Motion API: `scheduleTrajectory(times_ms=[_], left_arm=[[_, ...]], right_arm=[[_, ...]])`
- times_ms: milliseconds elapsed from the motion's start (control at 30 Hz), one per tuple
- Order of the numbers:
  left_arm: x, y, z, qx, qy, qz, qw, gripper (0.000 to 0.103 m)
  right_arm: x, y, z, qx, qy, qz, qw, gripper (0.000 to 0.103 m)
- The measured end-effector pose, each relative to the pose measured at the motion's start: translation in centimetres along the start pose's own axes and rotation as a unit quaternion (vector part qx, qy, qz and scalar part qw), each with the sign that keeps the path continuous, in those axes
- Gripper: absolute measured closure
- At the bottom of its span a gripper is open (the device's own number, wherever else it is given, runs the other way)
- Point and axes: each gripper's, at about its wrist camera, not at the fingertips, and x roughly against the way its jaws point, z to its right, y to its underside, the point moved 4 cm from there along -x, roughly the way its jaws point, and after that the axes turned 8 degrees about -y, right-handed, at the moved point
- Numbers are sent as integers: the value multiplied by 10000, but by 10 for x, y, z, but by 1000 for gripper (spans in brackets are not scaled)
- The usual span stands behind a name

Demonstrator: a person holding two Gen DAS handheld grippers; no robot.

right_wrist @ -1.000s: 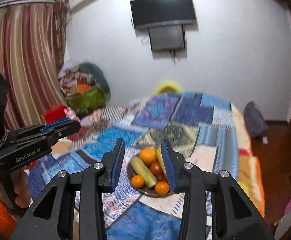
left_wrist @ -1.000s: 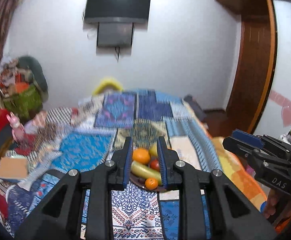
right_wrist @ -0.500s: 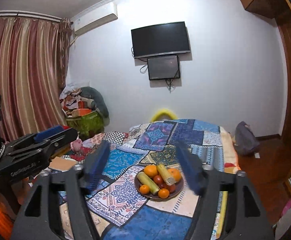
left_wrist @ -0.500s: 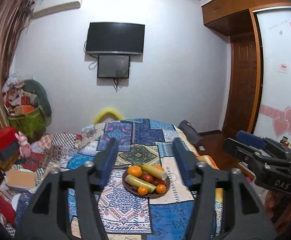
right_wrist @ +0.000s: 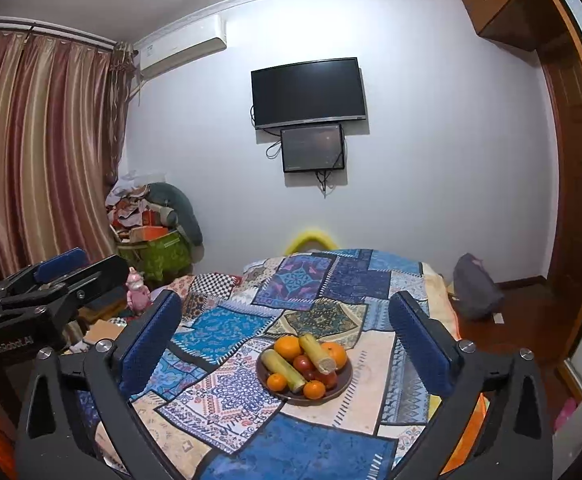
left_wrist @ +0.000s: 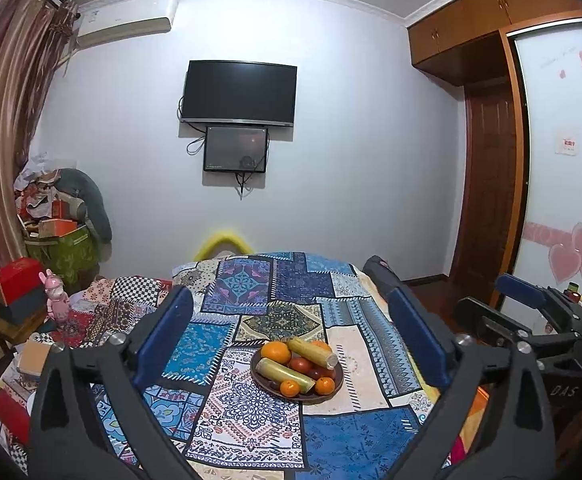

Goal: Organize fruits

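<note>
A brown plate (left_wrist: 333,394) (right_wrist: 341,388) sits on the patchwork bedspread (left_wrist: 251,412) (right_wrist: 247,396). It holds several oranges (left_wrist: 276,352) (right_wrist: 286,347), two ears of corn (left_wrist: 312,352) (right_wrist: 316,351) and red tomatoes (left_wrist: 300,364) (right_wrist: 303,362). My left gripper (left_wrist: 293,340) is open and empty, held well short of the plate. My right gripper (right_wrist: 287,340) is open and empty, also back from the plate. Each gripper shows at the edge of the other's view: the right one (left_wrist: 531,312) and the left one (right_wrist: 59,280).
A pink toy rabbit (left_wrist: 55,297) (right_wrist: 137,290) and red boxes (left_wrist: 17,286) stand left of the bed. A green bin of clutter (right_wrist: 155,252) is by the curtain. A grey bag (right_wrist: 476,286) lies on the floor at right. A TV (left_wrist: 238,93) hangs on the far wall.
Both grippers have opened wide from nearly shut. Both have pulled back and tilted up, so the plate looks smaller and lower and more of the room shows.
</note>
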Motion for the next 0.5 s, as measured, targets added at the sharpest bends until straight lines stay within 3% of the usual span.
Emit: scheduleTrajectory(times_ms=[500], left_arm=[[4, 2, 5, -102, -7, 83, 9999, 0]], right_arm=[[7, 1, -2, -4, 101, 61, 9999, 0]])
